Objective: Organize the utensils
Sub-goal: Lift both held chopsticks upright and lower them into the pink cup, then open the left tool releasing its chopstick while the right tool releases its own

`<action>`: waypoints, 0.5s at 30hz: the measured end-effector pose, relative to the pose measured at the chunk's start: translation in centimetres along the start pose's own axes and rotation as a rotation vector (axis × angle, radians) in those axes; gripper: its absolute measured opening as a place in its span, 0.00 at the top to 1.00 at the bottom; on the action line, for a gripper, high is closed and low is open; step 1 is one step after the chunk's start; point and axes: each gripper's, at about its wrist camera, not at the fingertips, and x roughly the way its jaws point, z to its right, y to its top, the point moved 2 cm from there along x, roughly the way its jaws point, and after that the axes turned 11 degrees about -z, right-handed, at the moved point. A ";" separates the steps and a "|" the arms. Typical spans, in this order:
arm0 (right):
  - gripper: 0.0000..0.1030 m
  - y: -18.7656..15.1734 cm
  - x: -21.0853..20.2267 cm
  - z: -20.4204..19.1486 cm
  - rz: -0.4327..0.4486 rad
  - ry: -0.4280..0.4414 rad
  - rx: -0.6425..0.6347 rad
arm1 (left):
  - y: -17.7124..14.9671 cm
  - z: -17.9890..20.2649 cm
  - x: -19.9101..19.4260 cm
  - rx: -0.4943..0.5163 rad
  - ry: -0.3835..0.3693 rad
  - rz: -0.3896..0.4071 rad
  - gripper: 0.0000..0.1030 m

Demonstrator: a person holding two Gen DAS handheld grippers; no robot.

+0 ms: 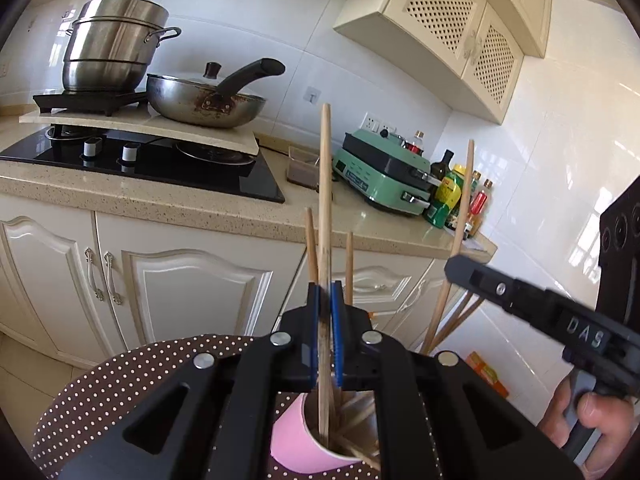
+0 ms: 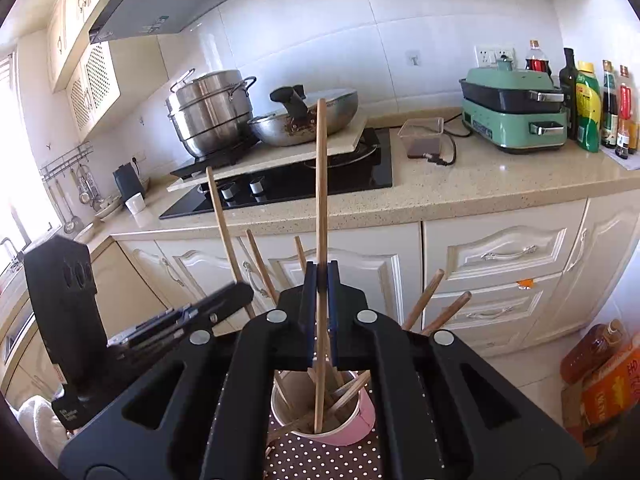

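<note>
A pink paper cup (image 1: 292,440) (image 2: 360,424) stands on a brown polka-dot surface (image 1: 120,380) below both grippers and holds several wooden chopsticks. My left gripper (image 1: 327,288) is shut on one upright chopstick (image 1: 325,184) whose lower end sits in the cup. My right gripper (image 2: 321,270) is shut on another upright chopstick (image 2: 320,184), its tip also down in the cup. In the left wrist view the right gripper (image 1: 454,268) comes in from the right, level with its chopstick (image 1: 464,200). In the right wrist view the left gripper (image 2: 244,292) shows at the left with its chopstick (image 2: 220,216).
Beyond the cup runs a kitchen counter (image 2: 480,196) with a black hob (image 2: 300,184), a steel steamer pot (image 2: 212,112), a wok (image 2: 304,120), a green electric grill (image 2: 516,116) and several bottles (image 2: 588,108). White cabinet doors are below. A bottle and boxes (image 2: 600,372) stand on the floor.
</note>
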 end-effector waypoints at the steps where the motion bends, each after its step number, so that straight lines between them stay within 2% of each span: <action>1: 0.95 0.0 -0.2 -0.1 0.011 -0.005 -0.004 | -0.2 0.0 -0.1 0.001 0.003 -0.004 0.94; 5: 0.95 -0.1 -0.2 -0.3 0.027 -0.021 -0.025 | -0.6 0.2 -0.6 0.012 0.010 -0.022 0.94; 9: 0.95 -1.0 0.1 -0.6 0.008 -0.029 -0.044 | -1.0 0.4 -0.7 0.016 0.007 -0.054 0.93; 10: 0.95 -1.2 0.2 -0.7 -0.001 -0.027 -0.048 | -1.1 0.4 -0.8 0.015 0.005 -0.056 0.91; 12: 0.95 -1.7 0.3 -0.9 -0.015 -0.030 -0.053 | -1.3 0.5 -1.2 0.016 0.021 -0.058 0.73; 15: 0.95 -2.4 0.2 -1.2 -0.034 -0.029 -0.061 | -1.5 0.5 -1.7 0.021 0.033 -0.063 0.72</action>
